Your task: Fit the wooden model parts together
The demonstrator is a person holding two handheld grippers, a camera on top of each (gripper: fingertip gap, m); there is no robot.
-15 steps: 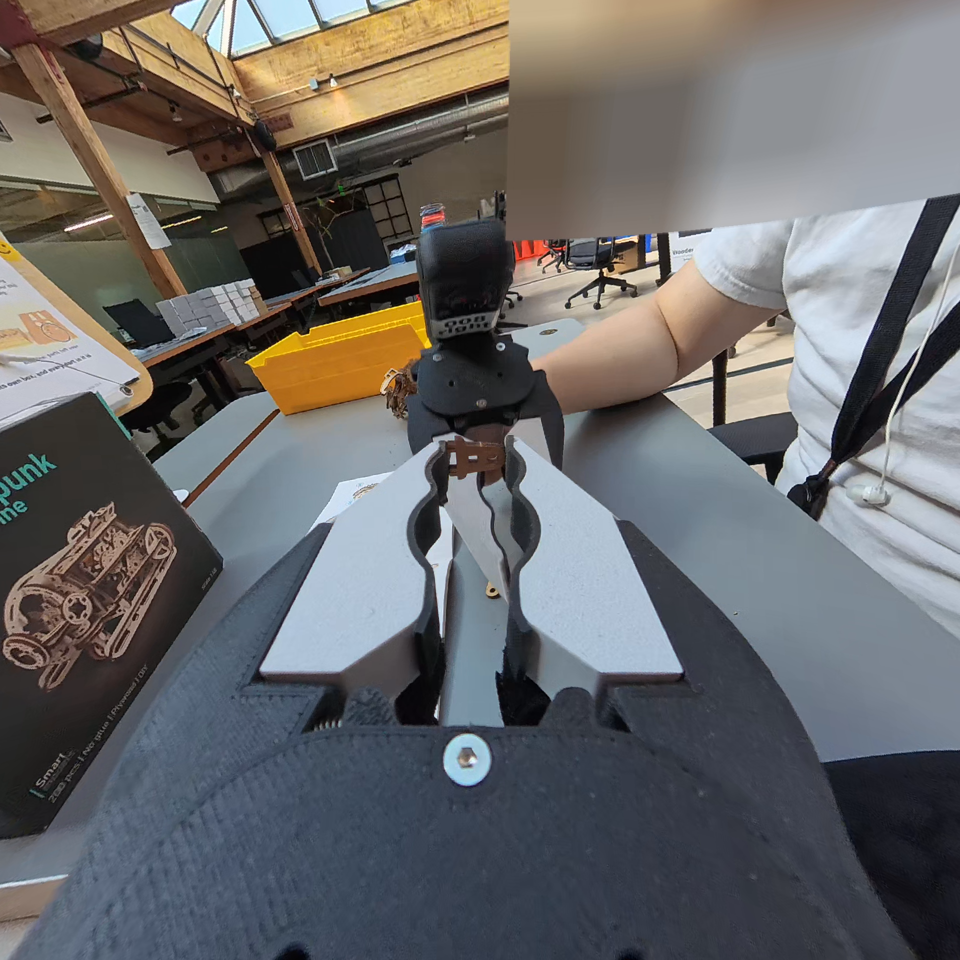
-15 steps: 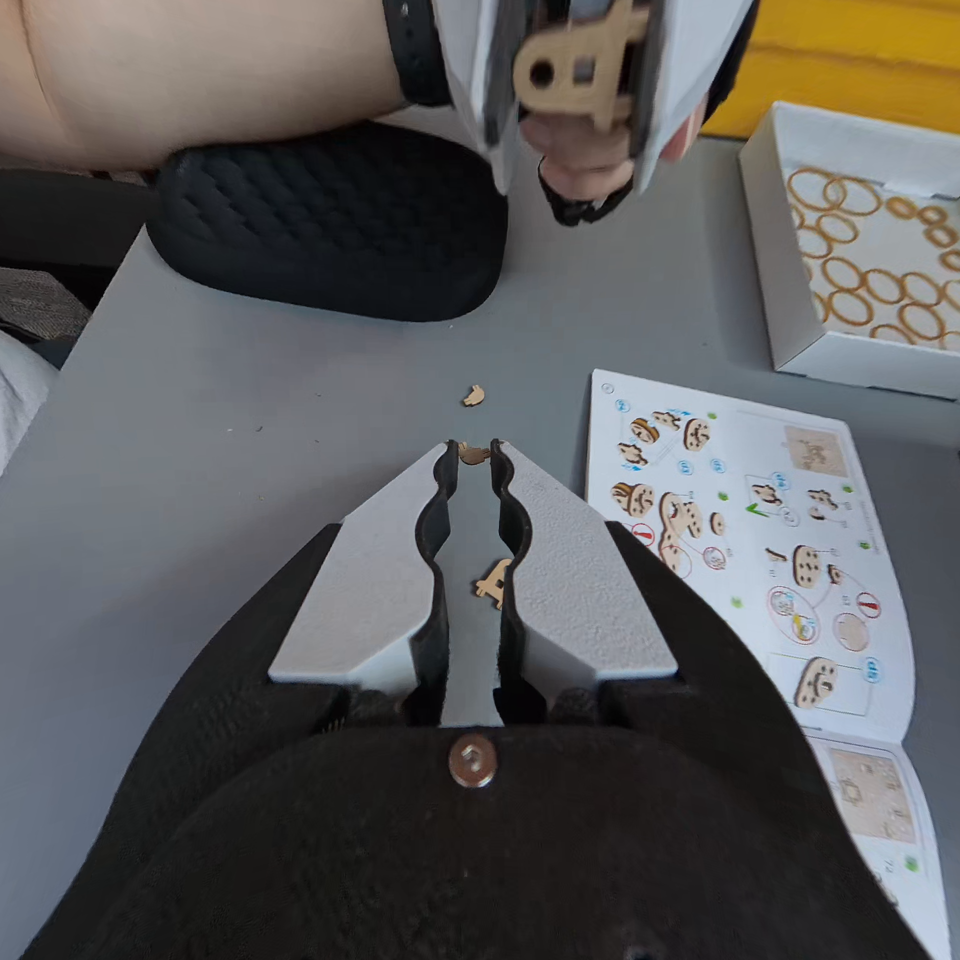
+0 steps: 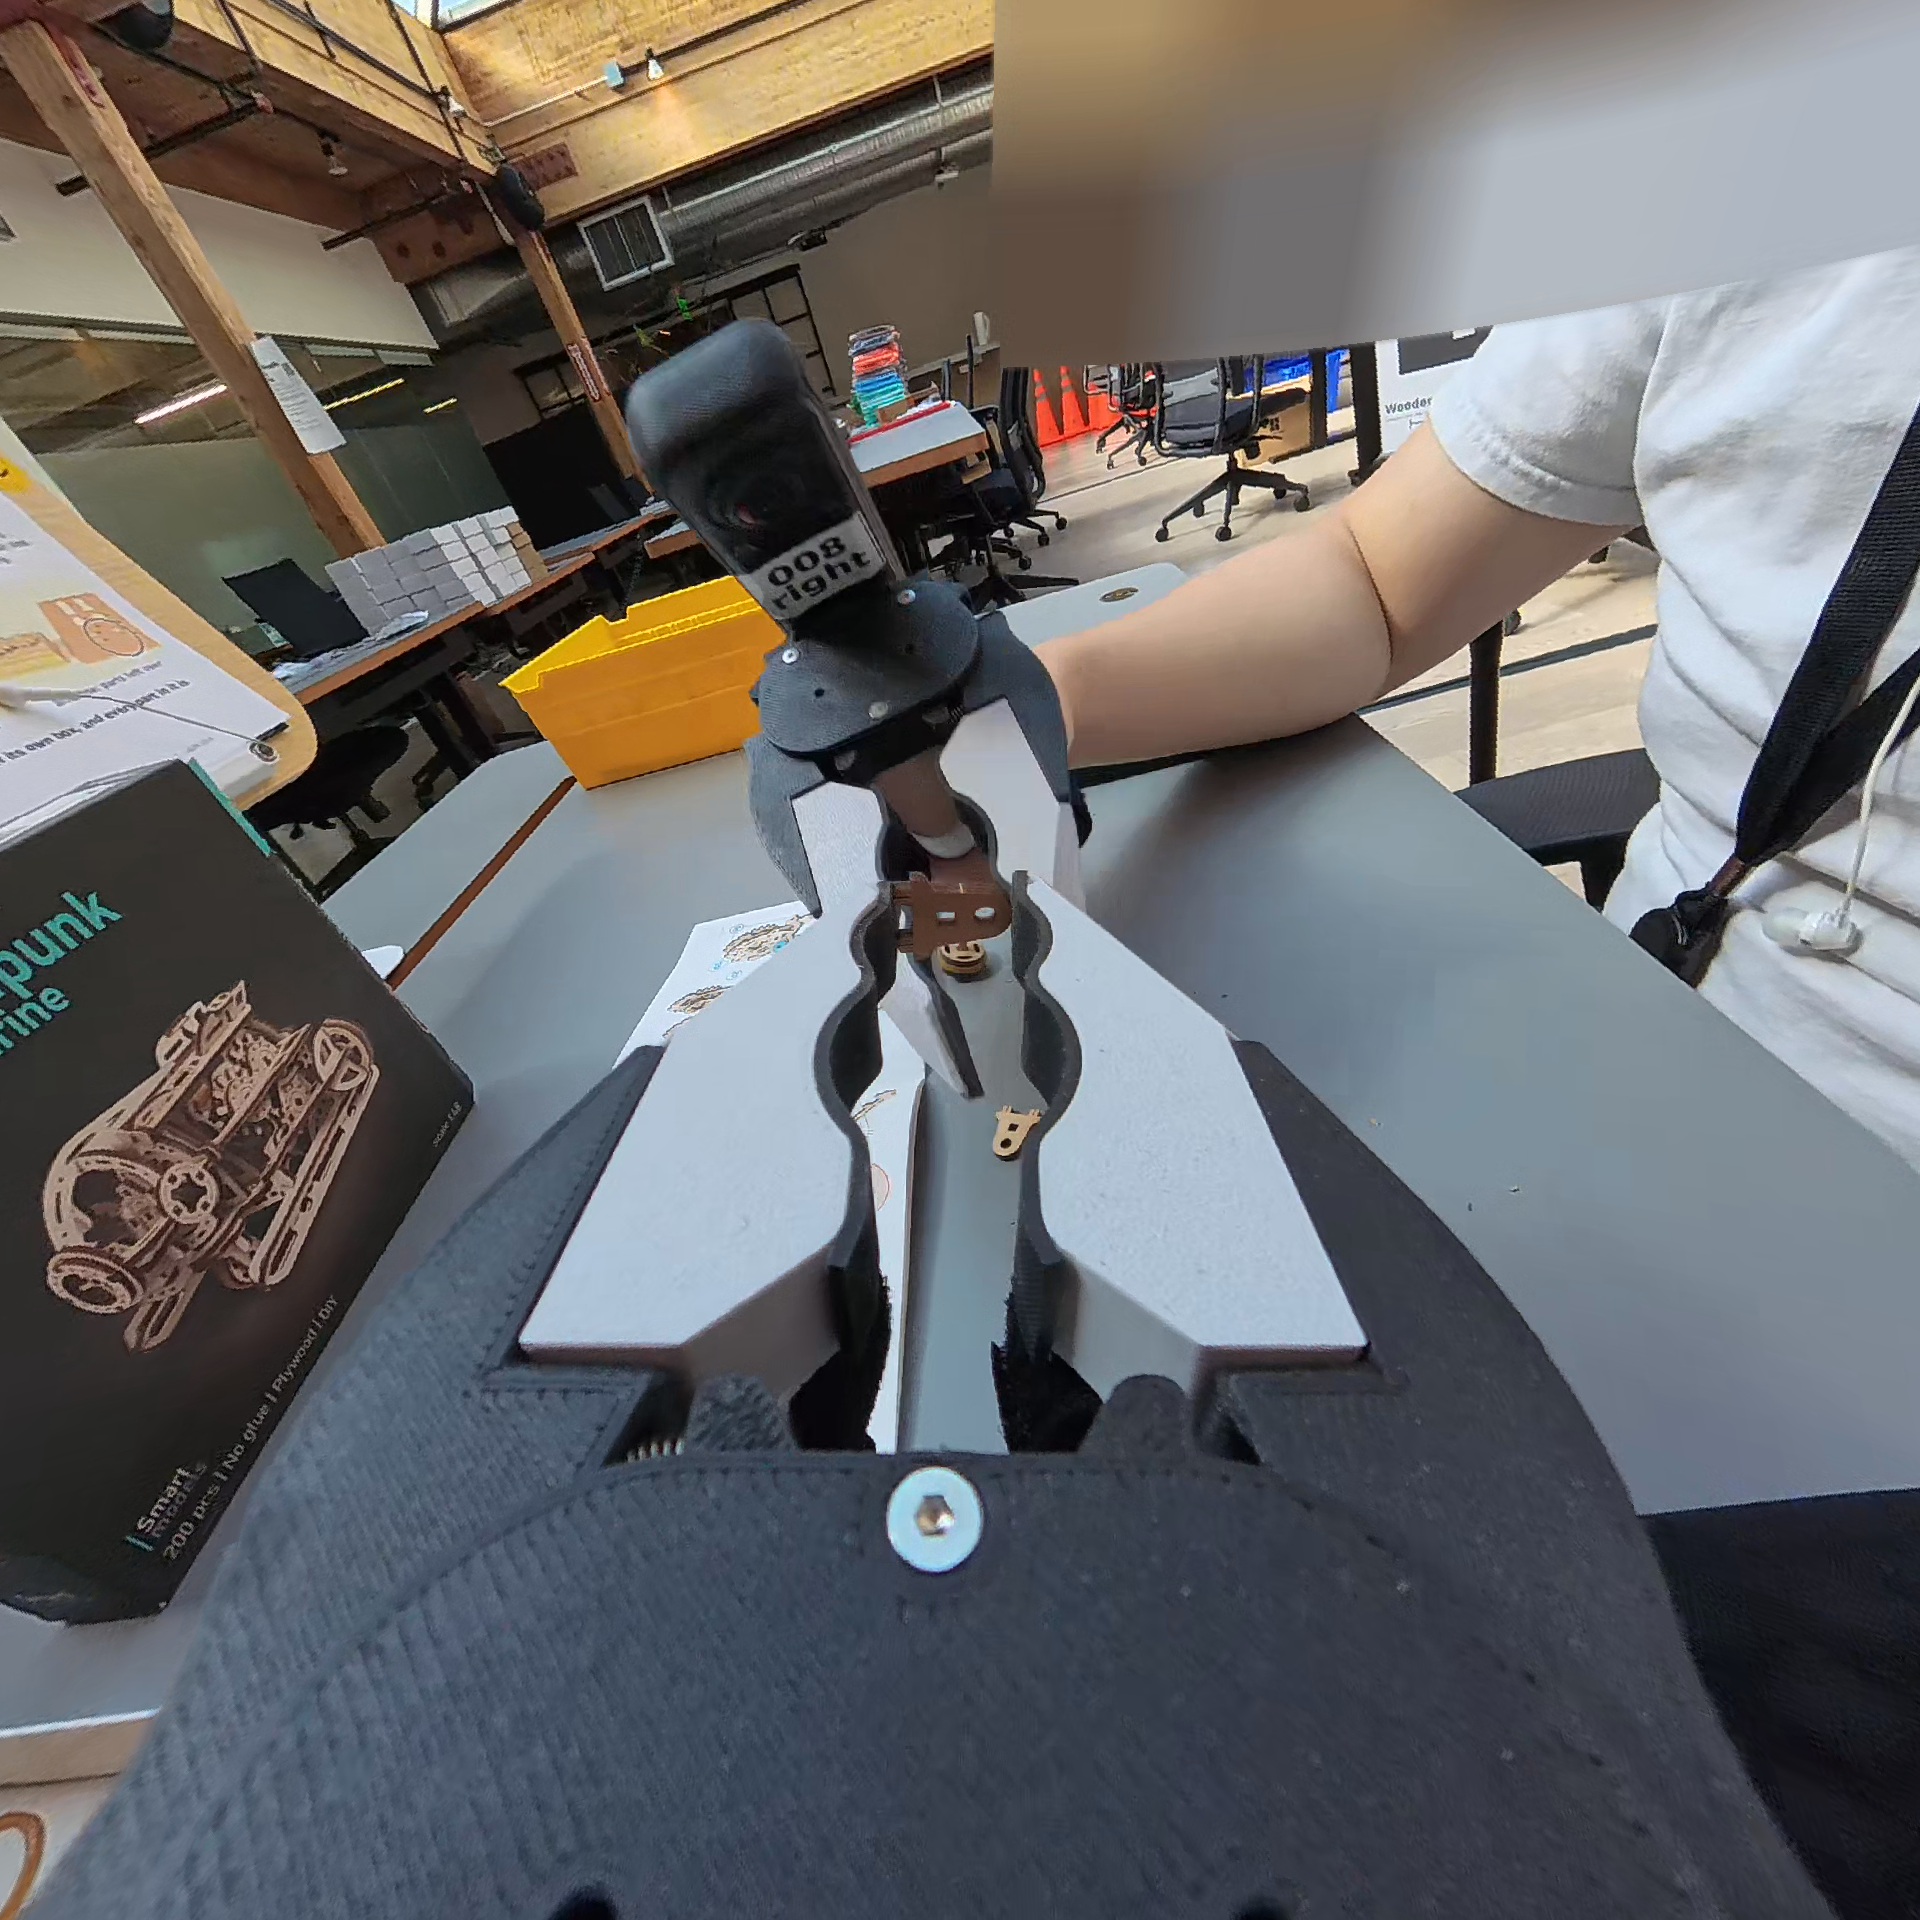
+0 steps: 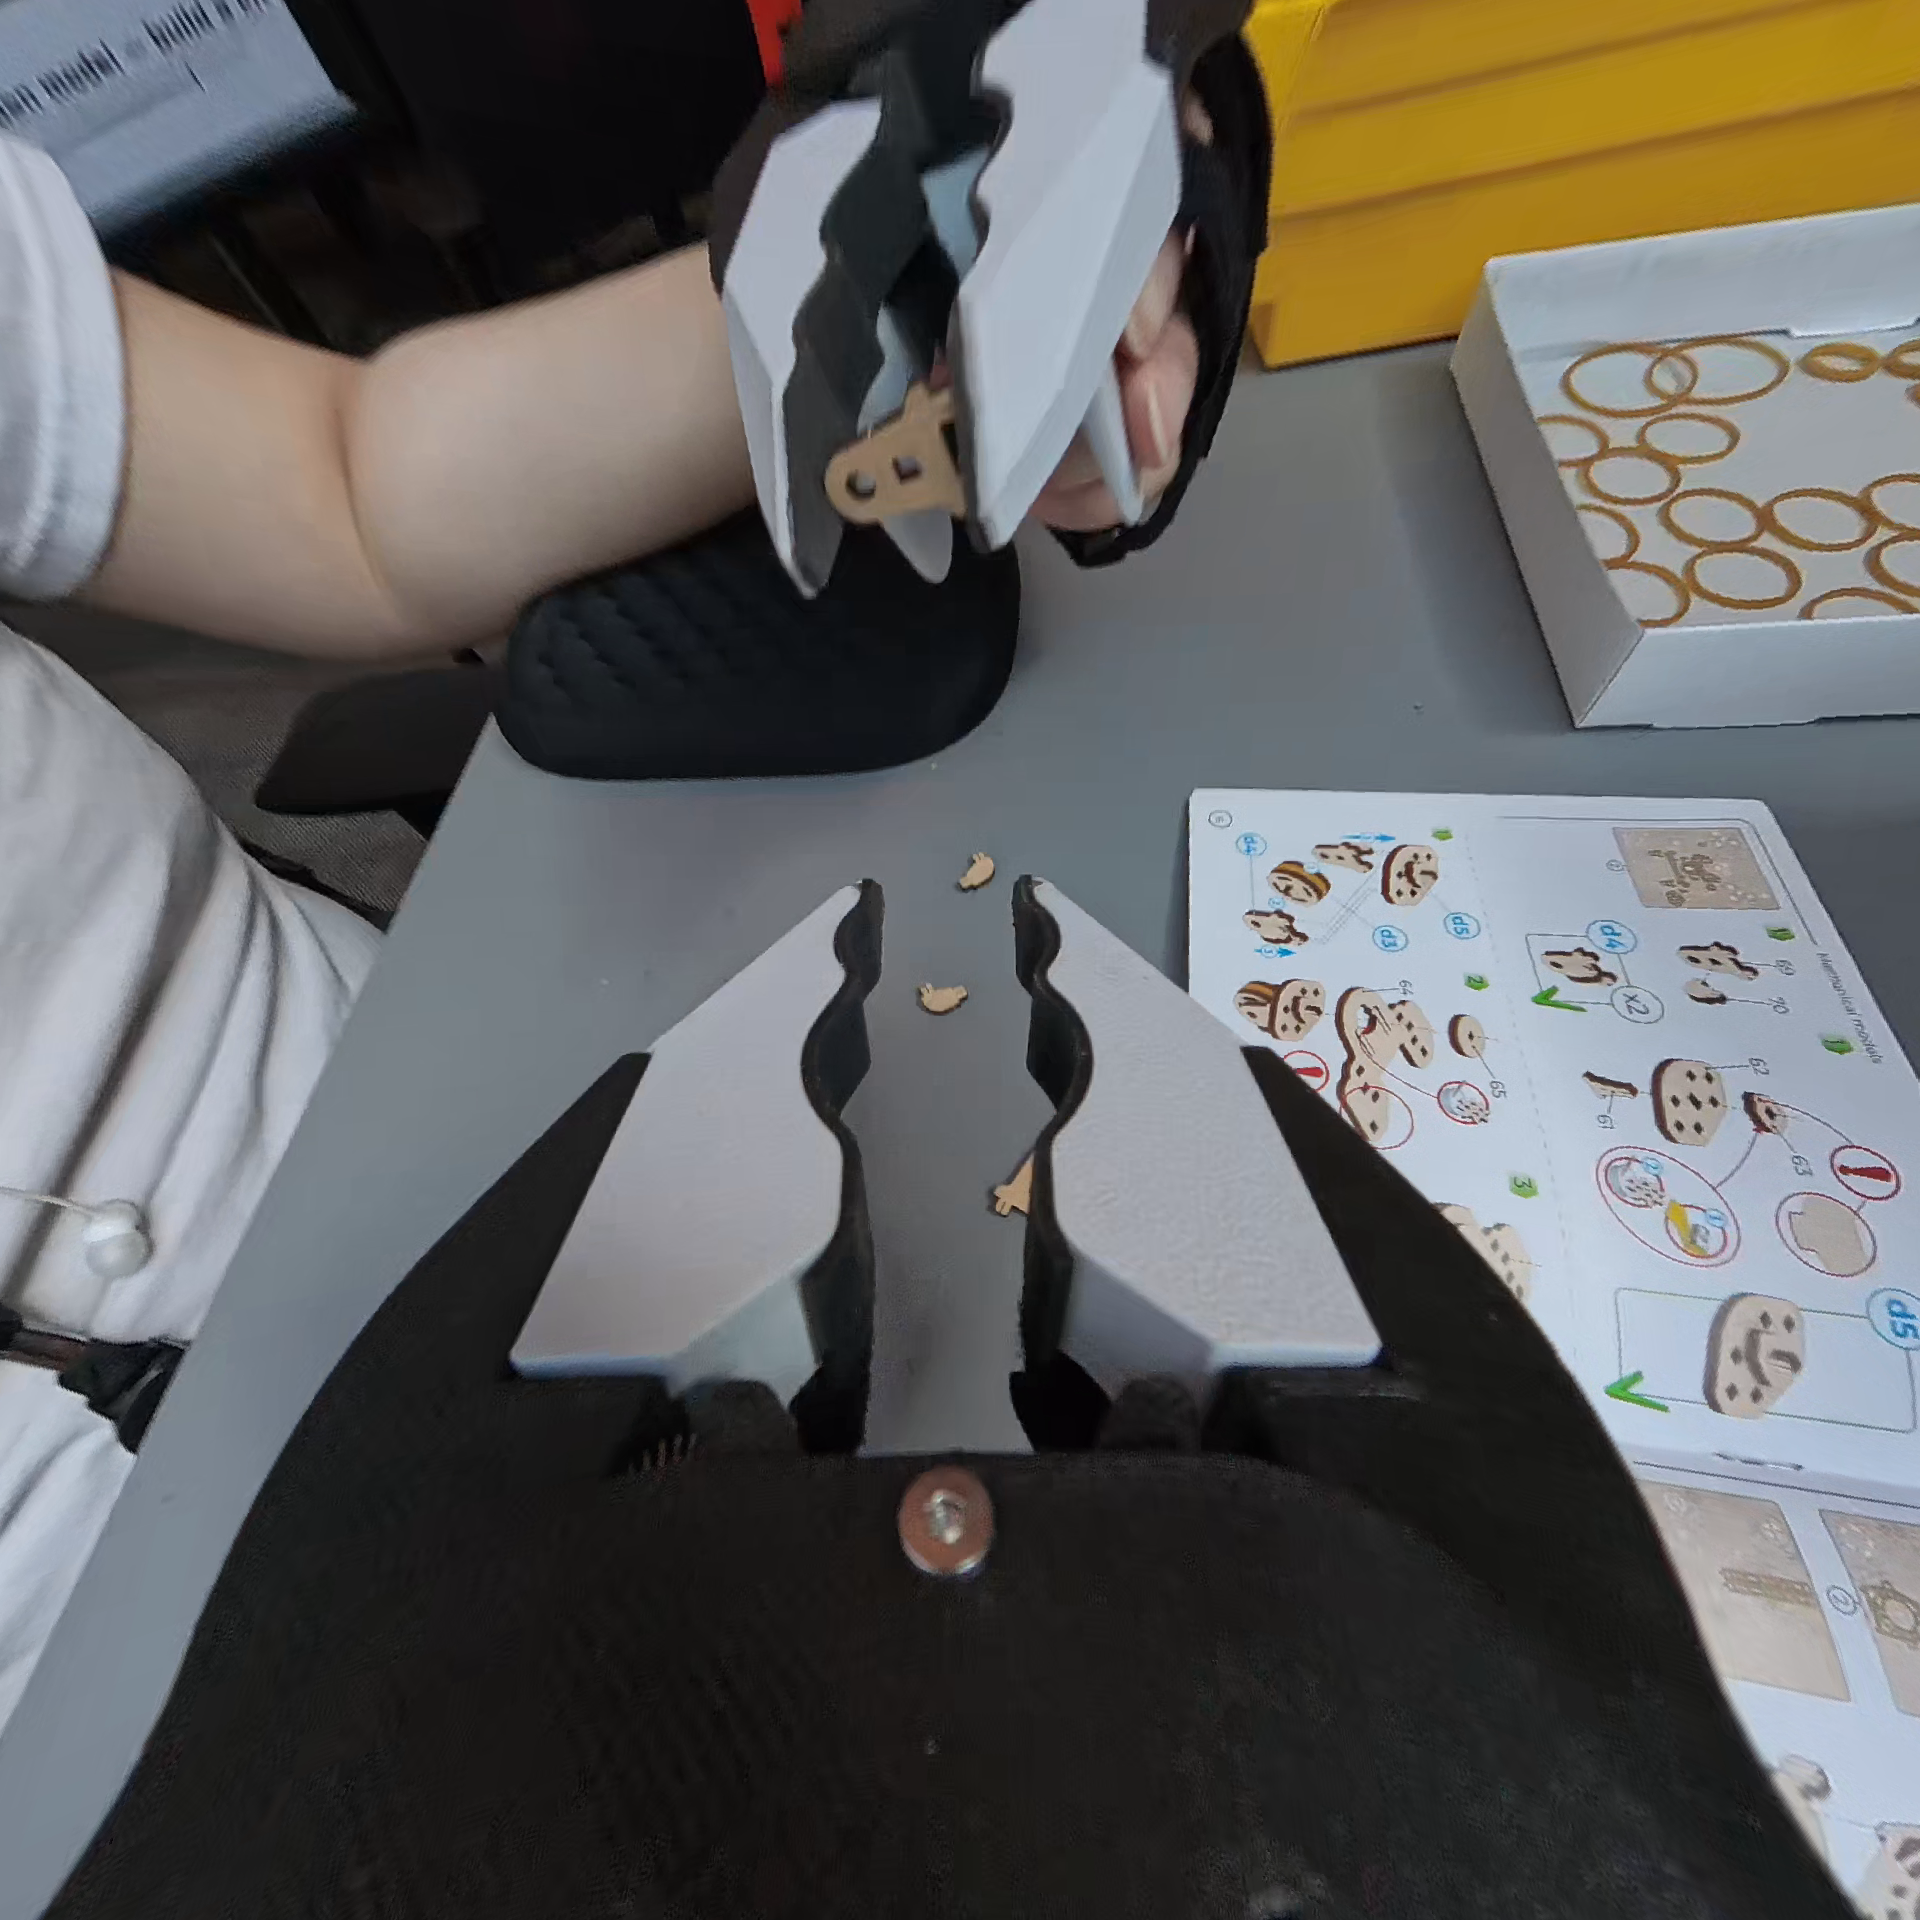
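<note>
A person's left gripper (image 3: 948, 902) clamped a flat wooden model part (image 3: 953, 914) between its fingertips, held above the grey table (image 3: 1403, 997). The right gripper (image 4: 948, 894) hung released, jaws parted over three small wooden pieces (image 4: 943, 997) lying loose on the tabletop. In the right wrist view the clamped part (image 4: 896, 470) sat at twelve o'clock, an instruction sheet (image 4: 1621, 1122) at three, and a white tray of wooden rings (image 4: 1621, 665) at two. A yellow bin (image 3: 644, 686) stood behind.
</note>
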